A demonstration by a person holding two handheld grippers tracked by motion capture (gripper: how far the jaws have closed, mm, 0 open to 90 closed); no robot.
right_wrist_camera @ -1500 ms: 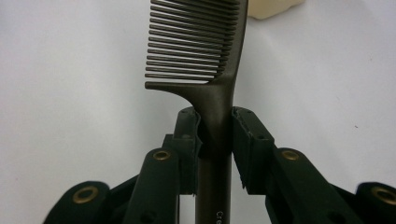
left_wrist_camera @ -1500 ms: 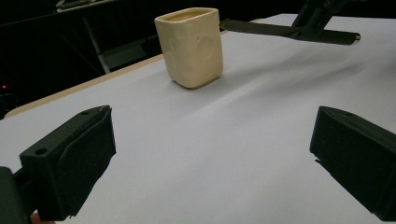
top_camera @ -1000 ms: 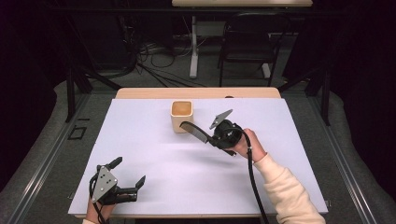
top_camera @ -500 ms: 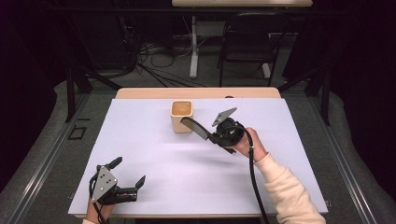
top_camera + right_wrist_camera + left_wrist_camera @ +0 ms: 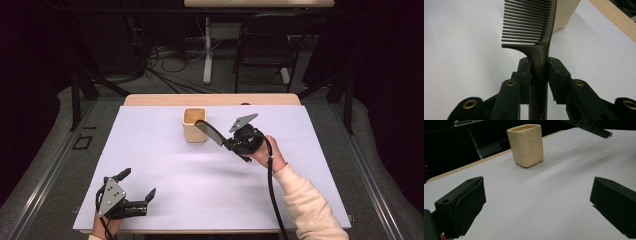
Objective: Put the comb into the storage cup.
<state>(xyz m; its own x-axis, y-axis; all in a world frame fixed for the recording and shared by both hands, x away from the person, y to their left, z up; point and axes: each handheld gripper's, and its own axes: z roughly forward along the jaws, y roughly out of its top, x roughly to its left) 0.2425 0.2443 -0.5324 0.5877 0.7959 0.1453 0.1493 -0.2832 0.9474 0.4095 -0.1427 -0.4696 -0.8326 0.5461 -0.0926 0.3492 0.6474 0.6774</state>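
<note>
A cream square cup [image 5: 194, 131] stands upright at the middle back of the white table cover [image 5: 200, 190]. My right gripper [image 5: 230, 144] is shut on the handle of a dark comb [image 5: 210, 131], whose toothed end reaches the cup's rim. In the right gripper view the comb [image 5: 531, 22] runs straight up from between the jaws [image 5: 539, 67], its teeth facing left, with the cup [image 5: 566, 12] behind it. My left gripper [image 5: 137, 183] rests open near the front left corner. From there the cup [image 5: 526, 145] is far ahead and the comb's tip [image 5: 596, 131] is at top right.
A strip of bare wooden table edge [image 5: 210, 100] runs along the back behind the cover. Beyond the table are a chair [image 5: 260, 55], a table leg [image 5: 207, 50] and cables on the floor. The right gripper's cable [image 5: 272, 195] trails along the sleeve.
My right gripper has carried the comb a little up and toward the back, bringing its tip to the cup's rim. The left gripper has not moved.
</note>
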